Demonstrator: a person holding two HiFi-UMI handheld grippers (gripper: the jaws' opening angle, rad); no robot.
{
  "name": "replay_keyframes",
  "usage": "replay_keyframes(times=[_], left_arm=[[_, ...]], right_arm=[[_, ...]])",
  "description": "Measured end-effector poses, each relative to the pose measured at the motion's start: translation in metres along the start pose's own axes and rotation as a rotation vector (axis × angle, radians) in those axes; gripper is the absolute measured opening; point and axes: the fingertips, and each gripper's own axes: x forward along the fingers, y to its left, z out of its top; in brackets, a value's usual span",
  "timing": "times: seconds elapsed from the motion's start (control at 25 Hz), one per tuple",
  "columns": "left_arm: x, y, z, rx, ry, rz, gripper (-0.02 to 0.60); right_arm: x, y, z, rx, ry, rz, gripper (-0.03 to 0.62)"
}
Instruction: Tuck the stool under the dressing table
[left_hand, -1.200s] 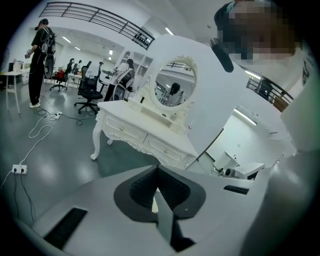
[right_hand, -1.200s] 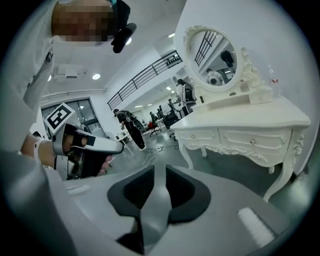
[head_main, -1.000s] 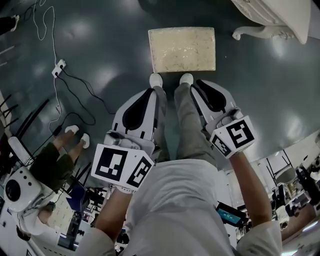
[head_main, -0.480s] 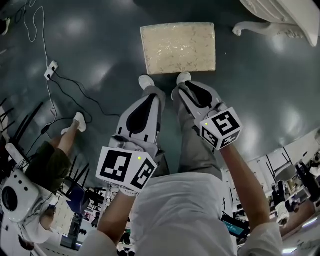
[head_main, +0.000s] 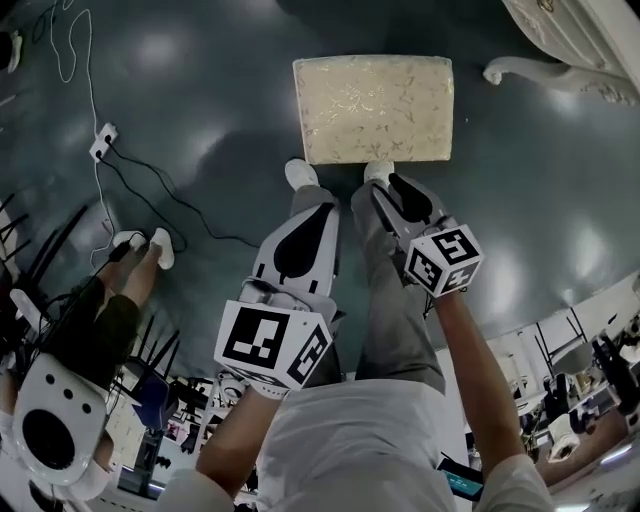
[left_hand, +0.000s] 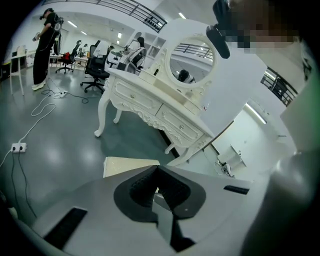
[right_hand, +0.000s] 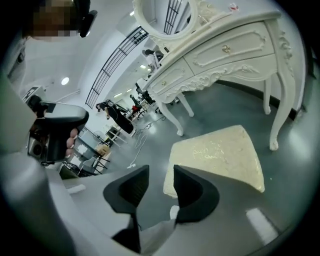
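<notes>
I see the stool (head_main: 372, 108) standing on the dark grey floor (head_main: 200, 90), out in the open and right in front of the wearer's white shoes (head_main: 300, 172). Its cream, patterned seat faces up. The white dressing table (head_main: 585, 35) sits at the upper right of the head view, apart from the stool, so the stool is not under it yet. In the right gripper view the stool (right_hand: 220, 155) stands before the dressing table (right_hand: 225, 55), with 1 curved table leg (right_hand: 277, 105) just beyond its far corner.

My left gripper (head_main: 315, 205) points down towards the near edge of the stool, and in its own view the jaws are closed tip to tip with nothing between them (left_hand: 156, 167). Past them I see a corner of the stool (left_hand: 125, 165) and the dressing table (left_hand: 150, 100) with its oval mirror (left_hand: 187, 62).

My right gripper (head_main: 388, 185) hangs just short of the stool's near edge. Its jaws have just been opening and stand apart (right_hand: 161, 170), holding nothing; only floor and the stool's edge show through the gap.

A power strip (head_main: 103, 141) with its cable lies on the floor to the left.
</notes>
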Motion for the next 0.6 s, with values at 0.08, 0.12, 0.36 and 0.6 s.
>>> replay_keyframes(times=[0.08, 0.12, 0.36, 0.6], left_arm=[[0.004, 0.005, -0.006, 0.007, 0.011, -0.004, 0.006], [0.007, 0.007, -0.008, 0.009, 0.017, -0.004, 0.006], [0.018, 0.021, -0.026, -0.001, 0.053, 0.002, 0.006], [0.033, 0.033, -0.046, -0.004, 0.090, 0.004, 0.006]], right_arm=[[0.009, -0.013, -0.013, 0.029, 0.011, -0.028, 0.155], [0.013, -0.020, -0.019, 0.045, 0.017, -0.039, 0.159], [0.028, -0.046, -0.040, 0.171, 0.010, -0.074, 0.190], [0.048, -0.075, -0.064, 0.384, -0.024, -0.089, 0.213]])
